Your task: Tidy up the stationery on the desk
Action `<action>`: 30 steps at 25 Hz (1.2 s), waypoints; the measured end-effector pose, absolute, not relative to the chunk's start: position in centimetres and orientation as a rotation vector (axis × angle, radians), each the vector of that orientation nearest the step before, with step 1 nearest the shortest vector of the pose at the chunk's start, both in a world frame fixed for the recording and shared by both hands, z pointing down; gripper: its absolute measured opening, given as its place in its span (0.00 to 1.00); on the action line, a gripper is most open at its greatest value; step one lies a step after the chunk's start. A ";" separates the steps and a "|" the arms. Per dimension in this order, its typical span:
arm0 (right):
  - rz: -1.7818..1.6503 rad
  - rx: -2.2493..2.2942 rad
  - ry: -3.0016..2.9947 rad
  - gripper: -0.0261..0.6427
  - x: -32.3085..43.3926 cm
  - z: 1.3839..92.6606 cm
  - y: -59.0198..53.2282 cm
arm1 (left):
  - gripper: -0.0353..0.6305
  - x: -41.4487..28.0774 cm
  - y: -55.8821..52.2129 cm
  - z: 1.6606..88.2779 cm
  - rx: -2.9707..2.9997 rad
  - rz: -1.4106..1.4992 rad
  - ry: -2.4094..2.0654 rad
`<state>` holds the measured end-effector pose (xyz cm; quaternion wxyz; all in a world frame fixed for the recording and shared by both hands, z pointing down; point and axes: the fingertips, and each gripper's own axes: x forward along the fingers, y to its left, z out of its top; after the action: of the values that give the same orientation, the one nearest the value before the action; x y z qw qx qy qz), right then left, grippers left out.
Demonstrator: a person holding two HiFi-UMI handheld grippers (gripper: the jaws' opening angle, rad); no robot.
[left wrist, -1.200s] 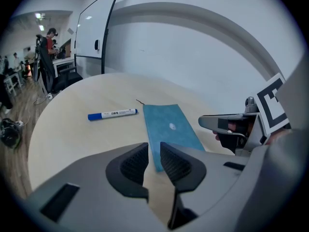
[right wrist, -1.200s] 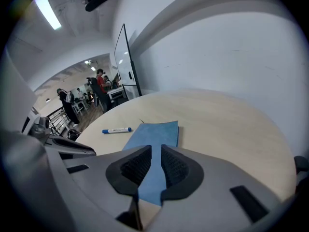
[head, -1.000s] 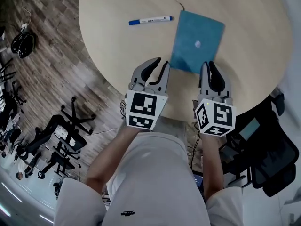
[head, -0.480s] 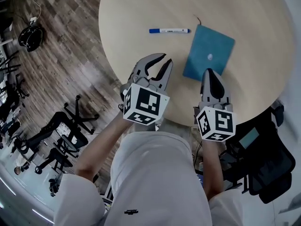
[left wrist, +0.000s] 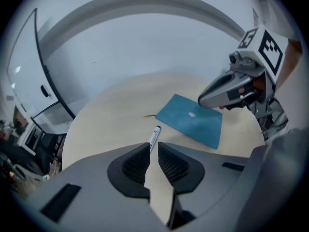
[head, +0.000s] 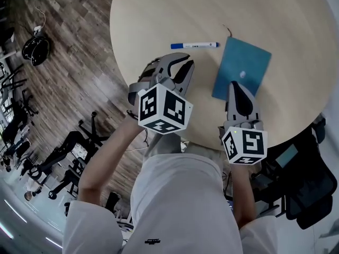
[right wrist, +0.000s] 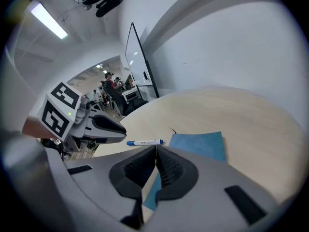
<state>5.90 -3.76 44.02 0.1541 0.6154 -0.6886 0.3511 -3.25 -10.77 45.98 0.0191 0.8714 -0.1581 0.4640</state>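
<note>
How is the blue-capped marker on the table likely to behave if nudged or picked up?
The marker looks round and slim, lying flat on the smooth table, so a sideways nudge would probably roll it. It seems light and rigid, so it should lift without bending.

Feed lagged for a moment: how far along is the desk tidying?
Nothing looks done: the blue marker and teal notebook lie loose on the table. In hand: nothing. The left gripper, jaws just closing, is empty; the right gripper is shut and empty. Both items remain.

Bright, even indoor light with soft shadows; ceiling strip light (right wrist: 48, 21) glares upper left; fisheye edges darken.
</note>
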 end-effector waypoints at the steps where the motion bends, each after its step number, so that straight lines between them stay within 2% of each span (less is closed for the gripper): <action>1: 1.015 1.762 -1.976 0.09 5.9 44.1 -3.9 | 0.14 -3.2 -11.0 46.5 2.714 1.488 -0.451; 10: 1.061 1.752 -1.986 0.09 5.9 44.3 -5.4 | 0.14 -1.5 -13.4 49.4 2.738 1.564 -0.301; 14: 1.077 1.752 -1.973 0.09 6.5 45.1 -5.5 | 0.19 -0.9 -13.7 50.8 2.734 1.587 -0.235; 19: 1.091 1.750 -1.957 0.09 7.1 45.8 -5.5 | 0.20 -0.1 -14.1 52.1 2.726 1.605 -0.189; 30: 1.091 1.749 -1.948 0.09 7.8 46.6 -5.6 | 0.18 -0.1 -13.7 53.8 2.632 1.595 -0.115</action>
<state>7.77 -5.63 46.62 0.1521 0.6094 -0.6789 0.3803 -0.06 -13.70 53.83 0.0308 0.8542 -0.0375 0.5176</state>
